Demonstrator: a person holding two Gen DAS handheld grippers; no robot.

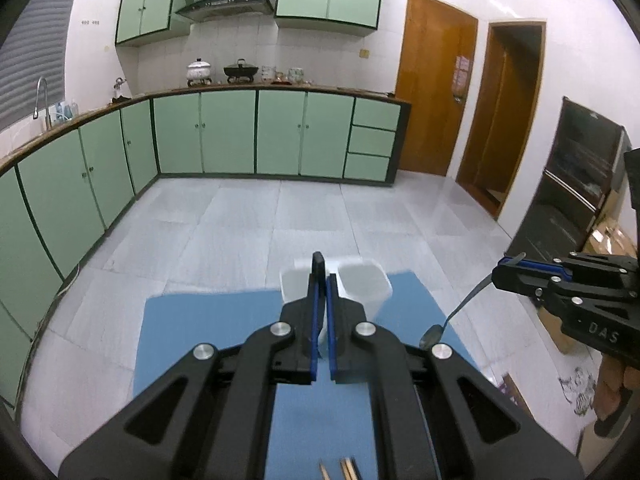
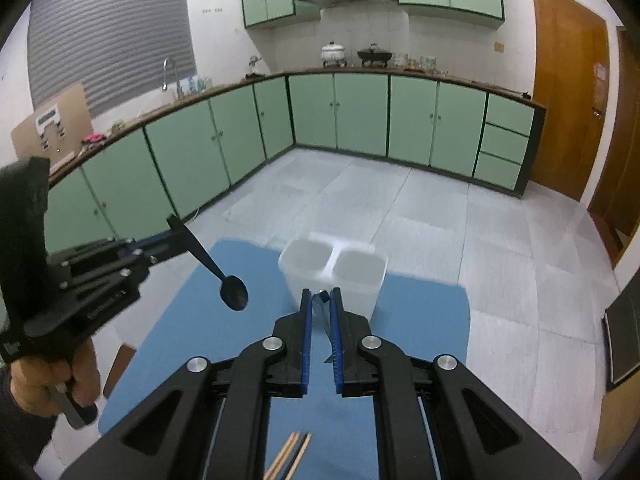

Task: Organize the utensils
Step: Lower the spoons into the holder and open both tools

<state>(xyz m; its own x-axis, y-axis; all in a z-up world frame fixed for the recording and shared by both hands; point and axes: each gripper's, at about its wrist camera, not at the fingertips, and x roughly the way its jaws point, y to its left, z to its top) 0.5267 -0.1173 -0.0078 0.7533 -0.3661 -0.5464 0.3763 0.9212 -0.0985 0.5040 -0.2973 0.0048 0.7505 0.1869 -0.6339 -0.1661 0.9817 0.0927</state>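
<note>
Chopsticks (image 1: pixel 346 469) are seen at the bottom edge of the left wrist view, on a blue mat (image 1: pixel 200 332). Above them the left claw (image 1: pixel 322 280) is clamped on the handle of a black spoon (image 1: pixel 318 266), before a white two-compartment holder (image 1: pixel 366 286). At the right, the right claw (image 1: pixel 505 269) grips a metal spoon (image 1: pixel 460 306) by its handle, bowl hanging down.

From the right wrist, chopsticks (image 2: pixel 290 454) lie nearest. The right claw (image 2: pixel 321 294) is closed on the metal spoon (image 2: pixel 322 306), just before the holder (image 2: pixel 354 276). At the left, the left claw (image 2: pixel 170 242) holds the black spoon (image 2: pixel 224 282) over the mat (image 2: pixel 420 320). Green cabinets (image 2: pixel 360 114) line the tiled floor (image 2: pixel 440 216).
</note>
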